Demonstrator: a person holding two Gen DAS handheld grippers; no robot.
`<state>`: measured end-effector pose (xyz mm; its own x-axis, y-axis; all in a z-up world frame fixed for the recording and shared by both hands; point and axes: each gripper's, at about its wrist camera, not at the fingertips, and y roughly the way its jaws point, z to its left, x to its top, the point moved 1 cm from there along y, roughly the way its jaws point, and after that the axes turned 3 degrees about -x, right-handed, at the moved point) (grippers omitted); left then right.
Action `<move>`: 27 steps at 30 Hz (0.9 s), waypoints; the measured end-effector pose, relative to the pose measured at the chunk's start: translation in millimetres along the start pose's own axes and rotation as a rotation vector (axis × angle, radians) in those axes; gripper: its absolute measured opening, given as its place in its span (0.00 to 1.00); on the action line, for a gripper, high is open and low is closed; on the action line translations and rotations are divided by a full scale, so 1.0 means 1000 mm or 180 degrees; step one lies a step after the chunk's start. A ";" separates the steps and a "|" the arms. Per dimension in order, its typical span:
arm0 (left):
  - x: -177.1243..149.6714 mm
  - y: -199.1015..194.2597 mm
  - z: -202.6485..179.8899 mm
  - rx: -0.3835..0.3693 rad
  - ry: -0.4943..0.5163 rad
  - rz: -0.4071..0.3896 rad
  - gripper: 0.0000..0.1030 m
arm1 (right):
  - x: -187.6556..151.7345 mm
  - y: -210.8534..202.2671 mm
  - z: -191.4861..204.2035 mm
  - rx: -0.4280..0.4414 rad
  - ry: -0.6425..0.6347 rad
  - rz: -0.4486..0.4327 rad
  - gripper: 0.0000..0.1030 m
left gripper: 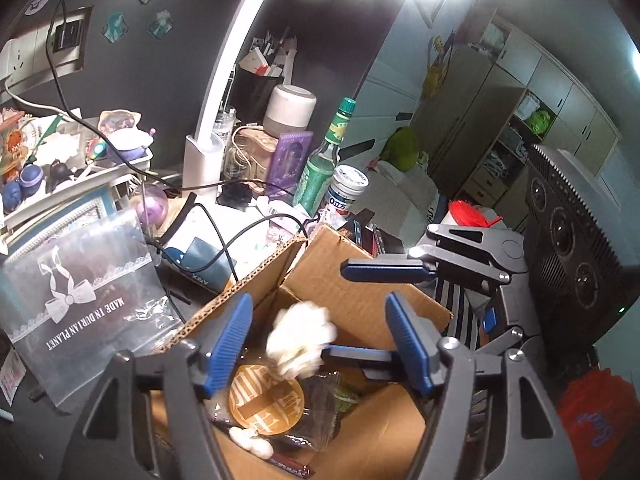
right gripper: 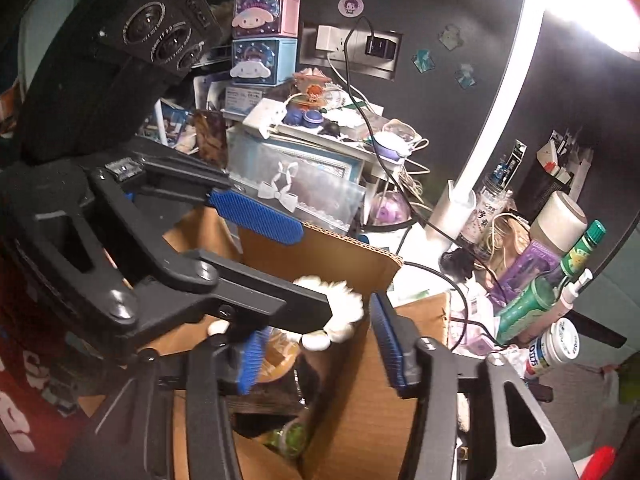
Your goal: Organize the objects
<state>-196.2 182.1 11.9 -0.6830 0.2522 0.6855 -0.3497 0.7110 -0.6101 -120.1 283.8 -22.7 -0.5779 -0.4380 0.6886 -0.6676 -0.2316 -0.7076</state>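
Observation:
An open cardboard box [left gripper: 352, 280] [right gripper: 320, 252] sits on the cluttered desk. A white fluffy object [left gripper: 300, 338] [right gripper: 340, 312], blurred, is in mid-air over the box's inside, free of both grippers. My left gripper [left gripper: 320, 344] is open above the box, its blue pads either side of the fluffy object. My right gripper [right gripper: 316, 352] is open over the box too; in the left wrist view its fingers [left gripper: 384, 270] reach in from the right. Inside lie a round gold-patterned item [left gripper: 266, 400], small white pieces [left gripper: 252, 440] and a green packet [right gripper: 290, 436].
A clear "Made in Durian Planet" bag [left gripper: 84, 300] leans left of the box. A green bottle [left gripper: 320, 168], white pill jar [left gripper: 346, 190], lamp base [left gripper: 204, 160], cables and drawer unit [right gripper: 296, 160] crowd the desk behind. A black speaker-like device [left gripper: 572, 240] stands right.

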 end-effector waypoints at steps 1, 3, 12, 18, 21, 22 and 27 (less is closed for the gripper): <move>0.000 -0.002 0.000 0.0012 -0.0008 -0.0027 0.69 | -0.001 0.000 -0.001 0.0000 0.0005 0.0004 0.47; 0.000 -0.006 0.002 0.0066 -0.0017 -0.0059 0.70 | -0.003 0.001 -0.002 0.0008 0.0017 0.0016 0.47; -0.014 -0.041 -0.006 0.0409 0.0018 -0.0296 0.82 | -0.002 -0.007 0.000 -0.0005 0.0065 -0.0079 0.54; -0.035 -0.073 -0.015 0.0646 0.0013 -0.0480 0.87 | 0.000 -0.024 0.016 -0.0027 0.0043 -0.0222 0.70; -0.048 -0.089 -0.020 0.0783 -0.0006 -0.0562 0.93 | 0.001 -0.032 0.027 -0.0032 0.0017 -0.0282 0.75; -0.052 -0.094 -0.021 0.0834 -0.0007 -0.0587 0.94 | 0.001 -0.034 0.031 -0.0041 0.0002 -0.0308 0.77; -0.075 -0.118 -0.029 0.1166 -0.0026 -0.0736 0.97 | -0.001 -0.046 0.050 -0.0063 -0.0022 -0.0440 0.91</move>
<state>-84.9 98.9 43.9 -0.5646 0.1074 0.8184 -0.6976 0.4679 -0.5427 -65.6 251.0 1.2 -0.4767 -0.4090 0.7781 -0.7498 -0.2730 -0.6028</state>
